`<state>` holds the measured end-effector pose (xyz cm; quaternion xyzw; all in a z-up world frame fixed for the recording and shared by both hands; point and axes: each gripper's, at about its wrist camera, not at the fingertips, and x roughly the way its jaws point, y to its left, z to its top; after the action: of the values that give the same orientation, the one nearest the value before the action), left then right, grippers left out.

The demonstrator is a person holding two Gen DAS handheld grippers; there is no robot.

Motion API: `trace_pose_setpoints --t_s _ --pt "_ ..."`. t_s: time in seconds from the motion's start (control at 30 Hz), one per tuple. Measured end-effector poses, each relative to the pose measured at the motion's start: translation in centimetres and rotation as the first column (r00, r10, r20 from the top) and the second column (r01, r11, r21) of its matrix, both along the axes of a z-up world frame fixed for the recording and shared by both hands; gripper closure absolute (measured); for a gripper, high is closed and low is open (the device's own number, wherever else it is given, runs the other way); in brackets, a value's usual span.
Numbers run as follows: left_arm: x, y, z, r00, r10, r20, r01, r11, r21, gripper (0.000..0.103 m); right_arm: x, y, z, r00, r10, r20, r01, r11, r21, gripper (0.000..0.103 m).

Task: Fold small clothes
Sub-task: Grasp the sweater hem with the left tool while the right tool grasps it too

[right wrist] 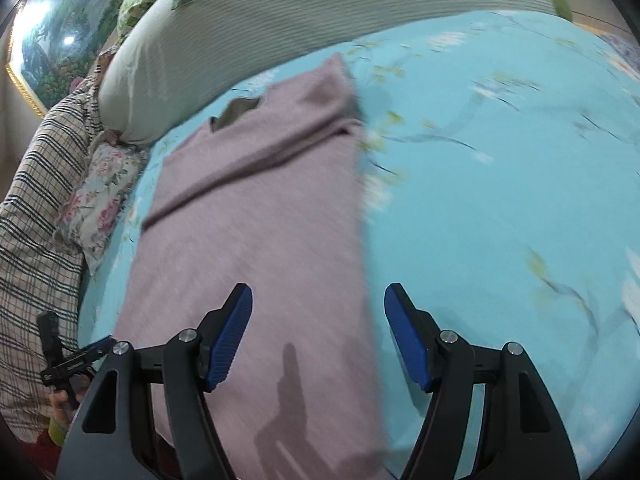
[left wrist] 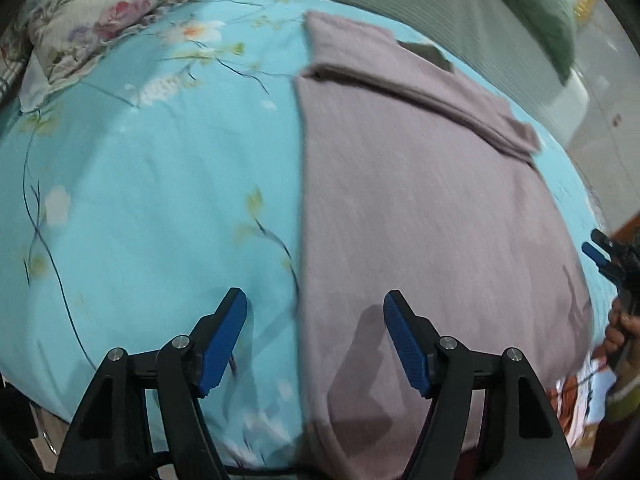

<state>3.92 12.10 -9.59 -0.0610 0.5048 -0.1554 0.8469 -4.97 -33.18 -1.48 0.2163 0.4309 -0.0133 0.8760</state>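
Note:
A mauve knit top [left wrist: 420, 208] lies flat on the turquoise floral bedsheet [left wrist: 160, 200], its sides folded in to a long strip and a sleeve folded across near the collar. My left gripper [left wrist: 316, 340] is open and empty, hovering over the top's left edge at its near end. My right gripper [right wrist: 318, 332] is open and empty over the same top [right wrist: 260, 220], straddling its right edge. The right gripper also shows at the right edge of the left wrist view [left wrist: 600, 256]; the left one shows low left in the right wrist view [right wrist: 76, 356].
A floral cushion [left wrist: 100, 12] and a plaid blanket [right wrist: 36, 208] lie at the left of the bed. A grey-green ribbed bolster [right wrist: 260, 28] runs along the far side, with a green pillow [left wrist: 532, 8] behind it. The bedsheet [right wrist: 500, 200] extends right.

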Motion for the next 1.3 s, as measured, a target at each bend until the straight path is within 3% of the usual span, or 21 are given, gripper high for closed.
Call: trace_pose_setpoints --t_s 0.1,0.17,0.23,0.3,0.4,0.47,0.5,0.57,0.63,0.73,0.93,1.03,1.17,1.23,1.3 --pt "-2.5 -1.1 0.0 0.996 -0.085 0.002 0.085 0.996 -0.011 0.031 -2.7 -1.3 -1.4 0.998 0.003 -0.059 -0.001 0.999 0.037 0.034" --pt "-4.0 -1.6 -0.2 0.989 -0.145 -0.011 0.145 0.989 -0.042 0.032 -4.2 -0.4 -1.6 0.994 0.094 -0.048 -0.090 0.994 0.069 0.034" --pt "-5.6 -1.9 -0.3 0.982 -0.188 -0.007 0.187 0.981 -0.048 0.033 -5.3 1.2 -1.9 0.975 0.220 -0.040 -0.211 0.965 0.158 0.034" --pt "-6.7 -2.1 -0.4 0.975 -0.224 -0.009 0.223 0.973 -0.057 0.033 -6.2 2.4 -2.1 0.960 0.281 -0.025 -0.273 0.948 0.161 0.034" --pt "-8.0 -2.4 -0.8 0.960 -0.278 -0.035 0.275 0.958 -0.079 0.045 -7.0 3.0 -2.4 0.946 0.323 0.005 -0.318 0.928 0.193 0.034" --pt "-8.5 -2.4 -1.6 0.948 -0.308 -0.079 0.302 0.950 -0.079 0.065 -7.4 2.3 -2.6 0.943 0.329 0.043 -0.329 0.912 0.244 0.039" --pt "-8.7 -2.4 -2.2 0.941 -0.321 -0.109 0.314 0.946 -0.078 0.069 -7.5 2.0 -2.8 0.943 0.328 0.058 -0.331 0.906 0.265 0.040" --pt "-9.2 -2.5 -2.9 0.937 -0.327 -0.120 0.322 0.945 -0.058 0.074 -7.6 0.9 -3.5 0.952 0.297 0.079 -0.306 0.896 0.322 0.043" --pt "-9.2 -2.5 -2.8 0.938 -0.327 -0.113 0.322 0.945 -0.061 0.074 -7.9 -0.3 -4.2 0.965 0.247 0.082 -0.260 0.891 0.372 0.053" --pt "-8.9 -2.0 -2.5 0.943 -0.314 -0.112 0.304 0.948 -0.092 0.074 -8.3 -1.5 -4.3 0.976 0.191 0.102 -0.217 0.886 0.409 0.055" --pt "-7.0 -0.8 -2.6 0.952 -0.271 -0.138 0.247 0.954 -0.172 0.074 -6.0 2.9 -3.6 0.937 0.336 0.092 -0.344 0.853 0.392 0.054" --pt "-6.8 -1.1 -2.5 0.953 -0.273 -0.129 0.253 0.955 -0.155 0.078 -6.3 2.3 -4.2 0.943 0.328 0.060 -0.324 0.863 0.387 0.054" --pt "-7.3 -0.1 -2.8 0.956 -0.265 -0.127 0.244 0.956 -0.162 0.095 -7.2 0.5 -5.2 0.965 0.256 0.054 -0.254 0.864 0.434 0.074" --pt "-7.4 0.1 -2.8 0.958 -0.261 -0.118 0.238 0.955 -0.177 0.096 -7.2 1.2 -4.9 0.963 0.265 0.057 -0.264 0.869 0.419 0.094" --pt "-7.5 -0.1 -2.2 0.959 -0.267 -0.094 0.246 0.950 -0.191 0.097 -7.4 1.7 -3.8 0.959 0.261 0.109 -0.282 0.865 0.415 0.094"
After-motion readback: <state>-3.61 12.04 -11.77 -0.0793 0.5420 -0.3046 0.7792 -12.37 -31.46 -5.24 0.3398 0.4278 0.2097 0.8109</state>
